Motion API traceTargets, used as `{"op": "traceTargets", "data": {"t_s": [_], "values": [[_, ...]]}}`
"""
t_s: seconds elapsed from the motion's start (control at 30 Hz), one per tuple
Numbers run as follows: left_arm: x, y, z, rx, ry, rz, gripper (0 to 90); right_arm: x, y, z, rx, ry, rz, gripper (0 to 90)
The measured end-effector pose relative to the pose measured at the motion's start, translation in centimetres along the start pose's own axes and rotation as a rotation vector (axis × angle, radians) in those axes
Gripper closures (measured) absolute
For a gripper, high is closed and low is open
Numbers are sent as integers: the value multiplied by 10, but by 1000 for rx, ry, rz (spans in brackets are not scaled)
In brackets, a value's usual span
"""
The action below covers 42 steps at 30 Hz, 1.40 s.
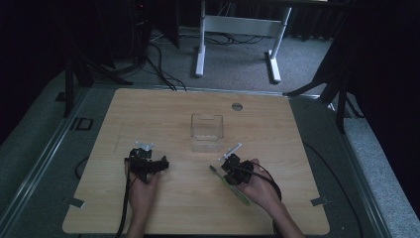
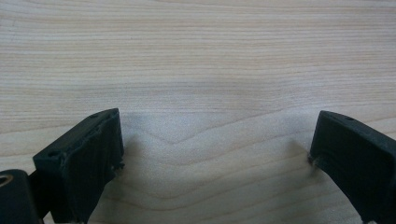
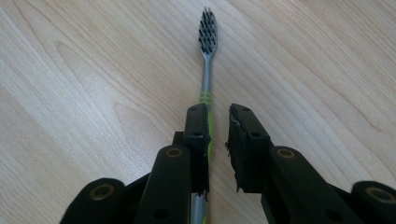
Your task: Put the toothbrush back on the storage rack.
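Left gripper [image 1: 147, 157], at lower left of centre in the high view, rests on the wooden table [image 1: 163, 106] with its jaws spread wide and nothing between them — its own view shows bare wood grain between the two black jaws. At the centre of the high view stands a clear plastic container [image 1: 207, 131], apart from both hands. Right of it, the right gripper [image 1: 231, 161] sits over a toothbrush [image 1: 233, 187] that lies flat on the table, green handle running toward the lower right, bristle head to the upper left.

By the look of it, the toothbrush is light, stiff and slim, with a smooth handle that could slip or roll — the thicker green part of the handle seems the best place to pinch, not the thin neck or bristles.

In the right gripper view the jaws stand a little apart, the left one above the toothbrush [image 3: 207, 70] handle, holding nothing; dark bristles and a grey neck show clearly there, detail too small in the high view. The high view alone places the container relative to the brush.
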<state>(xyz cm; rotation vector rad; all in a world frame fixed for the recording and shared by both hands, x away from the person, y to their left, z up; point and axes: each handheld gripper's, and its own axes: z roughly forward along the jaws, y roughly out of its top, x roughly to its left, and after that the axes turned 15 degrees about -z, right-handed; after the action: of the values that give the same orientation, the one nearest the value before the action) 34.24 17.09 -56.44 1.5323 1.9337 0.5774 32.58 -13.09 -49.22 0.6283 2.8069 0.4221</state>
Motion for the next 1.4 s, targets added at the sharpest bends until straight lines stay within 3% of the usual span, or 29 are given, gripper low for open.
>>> {"op": "traceTargets", "data": {"t_s": [1.4], "values": [[0, 0, 0, 0, 0, 0, 30, 7, 1, 16, 90, 48, -29, 775]]}}
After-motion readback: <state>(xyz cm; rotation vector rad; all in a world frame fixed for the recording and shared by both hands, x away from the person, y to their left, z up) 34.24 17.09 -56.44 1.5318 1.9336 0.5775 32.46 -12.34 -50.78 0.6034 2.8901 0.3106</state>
